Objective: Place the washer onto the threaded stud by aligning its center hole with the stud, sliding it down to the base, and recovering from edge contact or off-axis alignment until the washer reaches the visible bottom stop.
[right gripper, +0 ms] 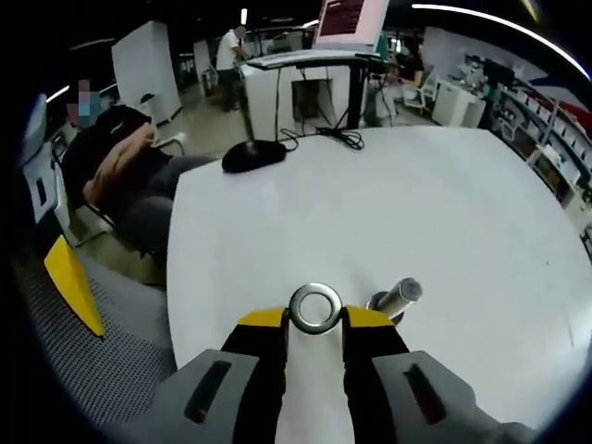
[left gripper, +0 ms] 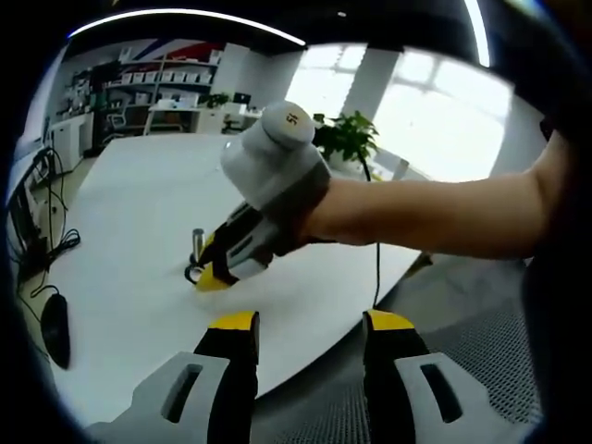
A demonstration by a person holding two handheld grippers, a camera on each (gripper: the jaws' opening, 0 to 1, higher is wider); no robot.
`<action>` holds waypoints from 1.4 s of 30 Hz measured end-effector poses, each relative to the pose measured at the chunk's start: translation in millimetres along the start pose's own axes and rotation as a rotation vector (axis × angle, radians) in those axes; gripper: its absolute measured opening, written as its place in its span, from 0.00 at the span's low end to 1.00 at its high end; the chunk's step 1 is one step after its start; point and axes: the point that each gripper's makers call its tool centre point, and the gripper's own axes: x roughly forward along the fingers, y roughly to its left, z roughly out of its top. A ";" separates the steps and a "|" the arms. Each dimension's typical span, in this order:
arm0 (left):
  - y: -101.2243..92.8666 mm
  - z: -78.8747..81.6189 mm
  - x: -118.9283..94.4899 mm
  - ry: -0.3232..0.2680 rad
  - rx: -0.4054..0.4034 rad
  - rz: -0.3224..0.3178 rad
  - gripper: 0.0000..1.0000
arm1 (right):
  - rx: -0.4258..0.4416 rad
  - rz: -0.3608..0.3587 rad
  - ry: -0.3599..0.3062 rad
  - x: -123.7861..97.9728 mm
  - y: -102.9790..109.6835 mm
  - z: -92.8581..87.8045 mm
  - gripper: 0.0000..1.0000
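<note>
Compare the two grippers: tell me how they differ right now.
1. The right gripper is shut on the washer; the left gripper is open and holds nothing.
2. The right gripper is down at the table beside the stud; the left gripper hangs back at the table's edge.
Shared: both have yellow-tipped black jaws on grey bodies.
</note>
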 end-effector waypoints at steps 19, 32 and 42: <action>1.2 -2.3 0.2 0.013 0.000 0.006 0.43 | 0.022 -0.047 -0.044 -12.2 -15.7 18.0 0.23; 0.8 -3.4 0.1 0.019 0.001 0.008 0.43 | -0.002 -0.036 -0.062 -19.5 -14.7 30.6 0.23; 1.0 -4.1 0.0 0.023 0.002 0.011 0.43 | -0.011 -0.055 -0.078 -28.2 -18.3 35.5 0.23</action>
